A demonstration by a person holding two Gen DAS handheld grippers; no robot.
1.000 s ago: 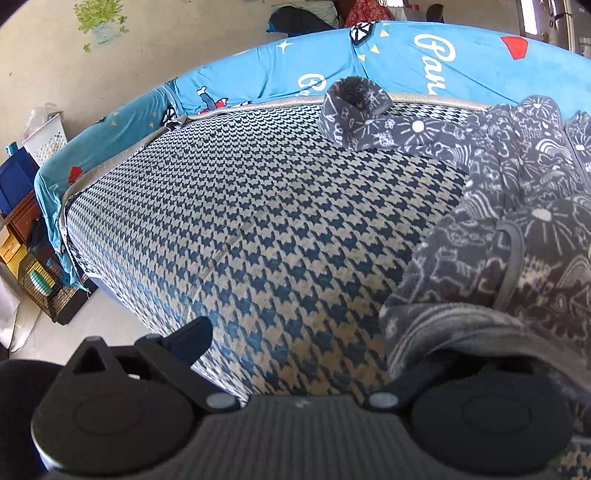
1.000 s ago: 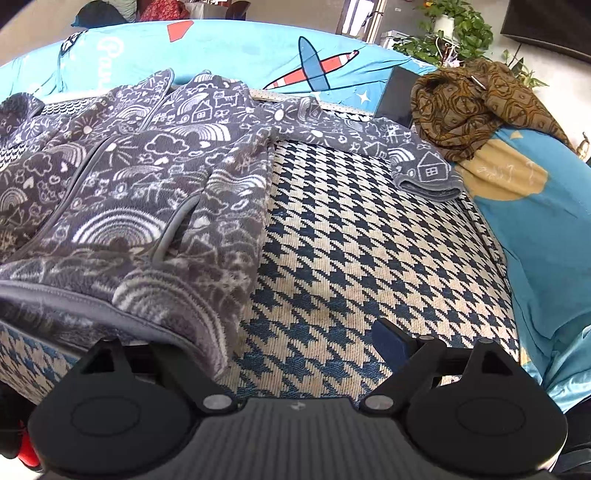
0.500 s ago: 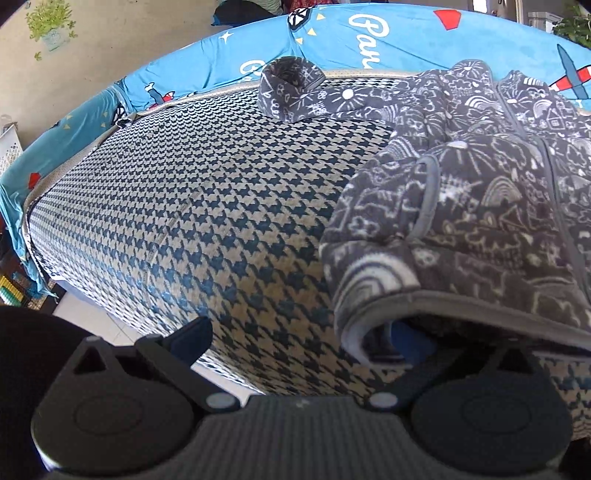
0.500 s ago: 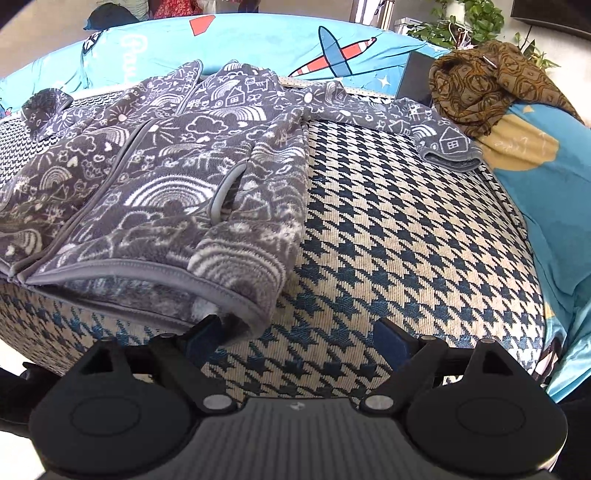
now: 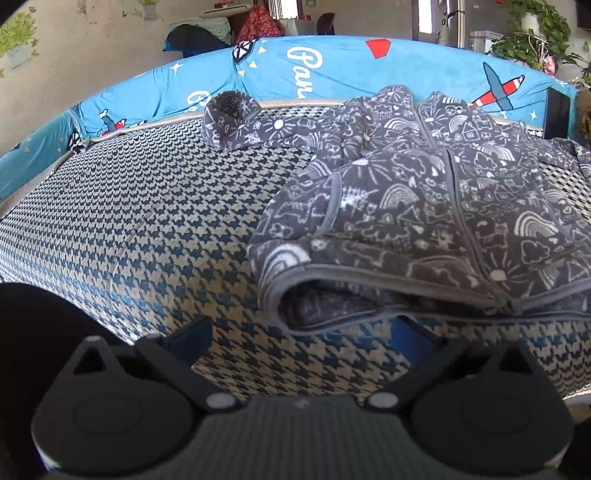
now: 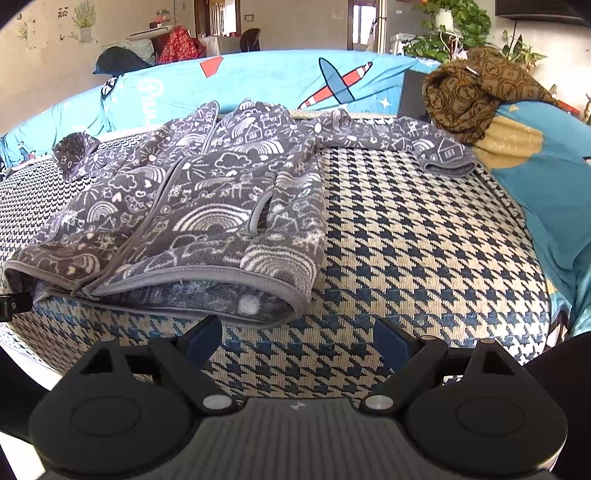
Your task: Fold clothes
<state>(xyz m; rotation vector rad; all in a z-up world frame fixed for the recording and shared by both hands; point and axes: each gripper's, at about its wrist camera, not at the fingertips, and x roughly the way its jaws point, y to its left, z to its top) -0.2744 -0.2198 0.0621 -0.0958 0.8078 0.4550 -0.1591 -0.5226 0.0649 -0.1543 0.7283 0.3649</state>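
A grey fleece jacket (image 5: 424,206) (image 6: 192,218) with white doodle prints lies spread, front up and zipped, on the houndstooth mat (image 5: 140,229) (image 6: 417,240). Its left sleeve (image 5: 236,118) and right sleeve (image 6: 406,136) stretch out to the sides, and its hem faces me. My left gripper (image 5: 299,339) is open just short of the hem's left corner, holding nothing. My right gripper (image 6: 297,339) is open just short of the hem's right corner, also holding nothing.
A blue cartoon-print cover (image 5: 332,70) (image 6: 258,85) rises behind the mat and wraps its right side (image 6: 546,177). A brown patterned cloth (image 6: 476,92) is heaped at the back right. The mat's front edge drops off just below both grippers. Potted plants (image 6: 450,33) stand behind.
Both grippers have let go of the jacket hem corners and drawn back toward me. The whole jacket now lies flat on the mat.
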